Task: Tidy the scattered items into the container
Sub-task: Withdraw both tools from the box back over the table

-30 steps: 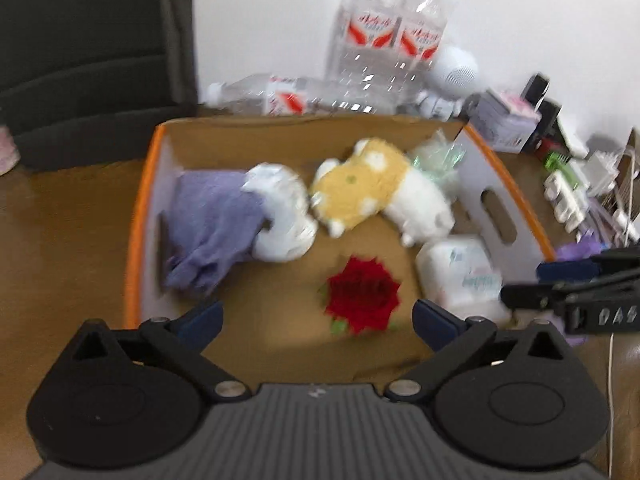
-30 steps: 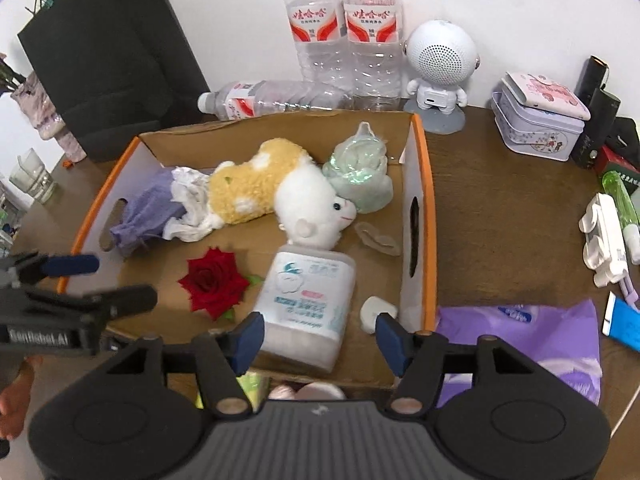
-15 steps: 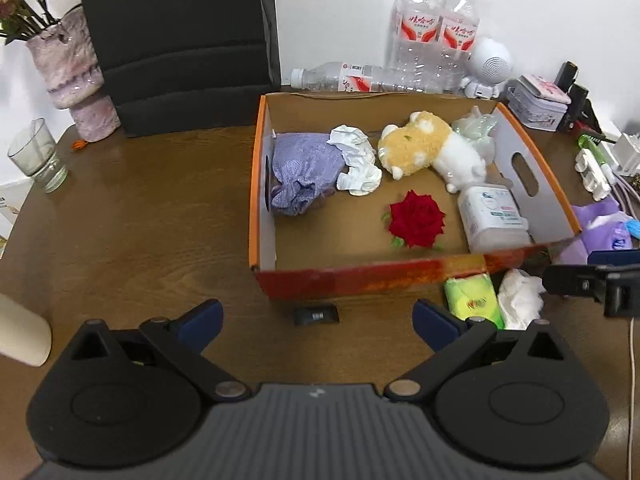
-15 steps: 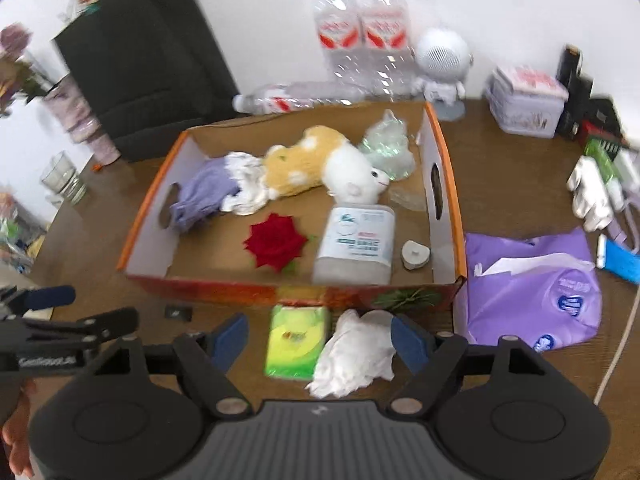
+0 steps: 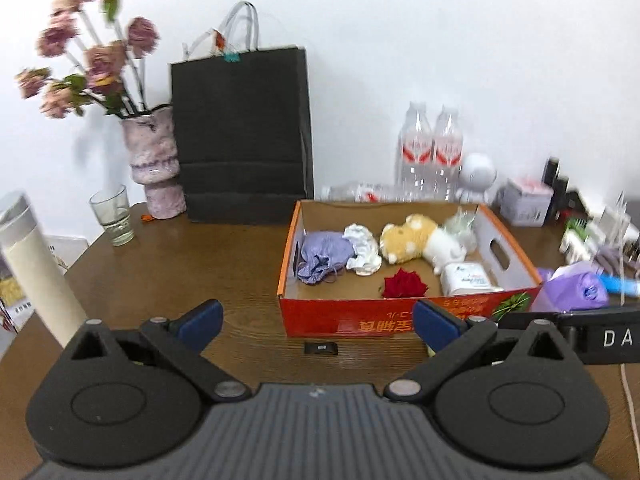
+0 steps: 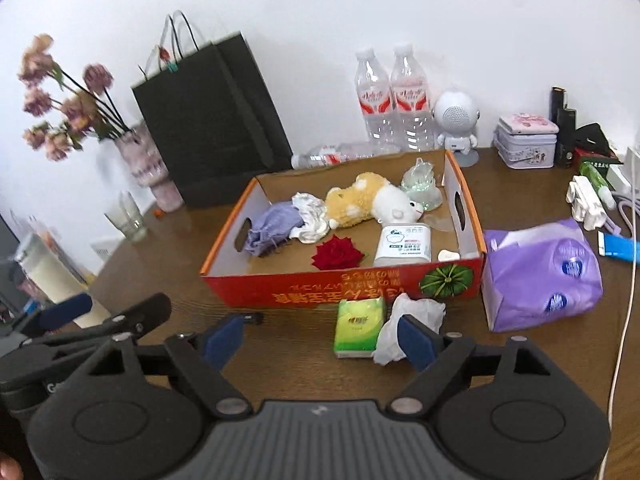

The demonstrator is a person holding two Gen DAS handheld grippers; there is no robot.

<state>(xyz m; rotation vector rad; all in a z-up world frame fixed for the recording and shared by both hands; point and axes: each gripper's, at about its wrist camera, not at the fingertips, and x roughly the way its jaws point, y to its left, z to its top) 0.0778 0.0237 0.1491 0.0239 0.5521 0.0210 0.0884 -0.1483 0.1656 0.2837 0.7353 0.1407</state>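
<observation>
Tissues [image 6: 359,327] before right hand-held gripper [image 6: 322,342] (opening, empty).

Printed cardboard box [image 6: 348,290] on glossy wood table [image 6: 280,360]; fluffy plush toy [image 6: 360,200].

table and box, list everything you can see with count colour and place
box: 1, red and orange, table centre
rose: 1, red, in box, front
plush toy: 1, yellow and white, in box
cloth: 1, purple, in box, left
wipes pack: 1, white, in box, front right
tissue packet: 1, green, table, before box
crumpled tissue: 1, white, beside packet
tissue bag: 1, purple, right of box
bottles: 2 upright, 1 lying, clear, behind box
paper bag: 1, black, by wall
vase: 1, pink, left, holding flowers
glass: 1, clear, left
left tool: open, empty
right tool: opening, empty
</observation>
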